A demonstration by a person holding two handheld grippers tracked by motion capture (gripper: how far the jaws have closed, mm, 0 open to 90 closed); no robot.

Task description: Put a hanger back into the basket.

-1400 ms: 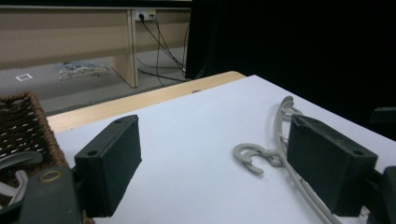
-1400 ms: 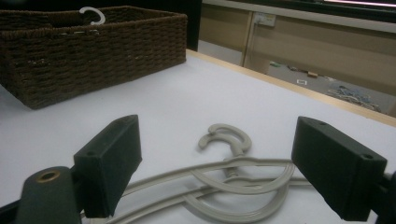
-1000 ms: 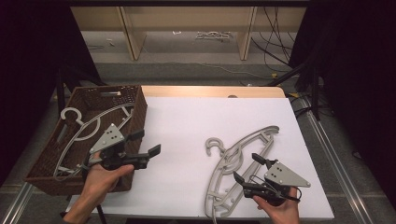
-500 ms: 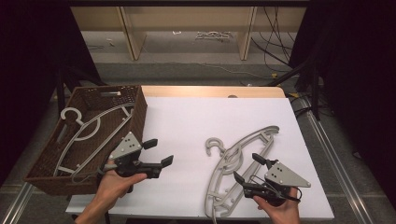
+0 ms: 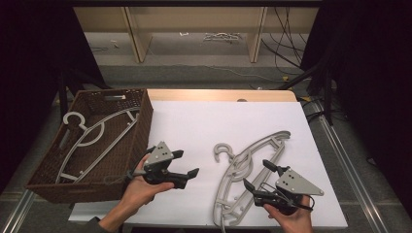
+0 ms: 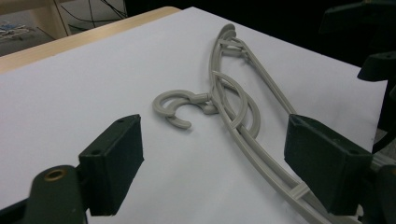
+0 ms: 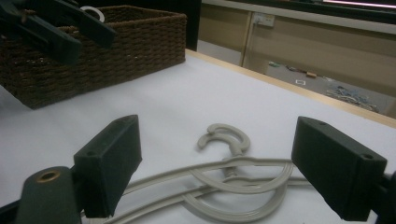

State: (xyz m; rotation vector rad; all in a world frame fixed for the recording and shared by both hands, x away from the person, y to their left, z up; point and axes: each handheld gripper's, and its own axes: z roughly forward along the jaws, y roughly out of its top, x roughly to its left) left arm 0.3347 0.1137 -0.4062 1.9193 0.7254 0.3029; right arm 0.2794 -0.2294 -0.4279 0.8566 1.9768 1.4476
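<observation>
a: why is the left gripper out over the bare white table and not at the basket?

b: my guess is it's lined up for the next hanger. its jaws stand wide apart with nothing between them, and its own view looks straight at that hanger's hook.

a: and the right gripper?

b: released too, jaws spread, holding nothing. it sits at the near end of the hanger pile, right of centre, low over the arms, probably to steady or lift that end.

a: is it one hanger or two there?

b: looks like two stacked, though i can't be sure.

a: and the basket?

b: at the left edge, with another hanger lying inside, so sorting into it seems likely.
</observation>
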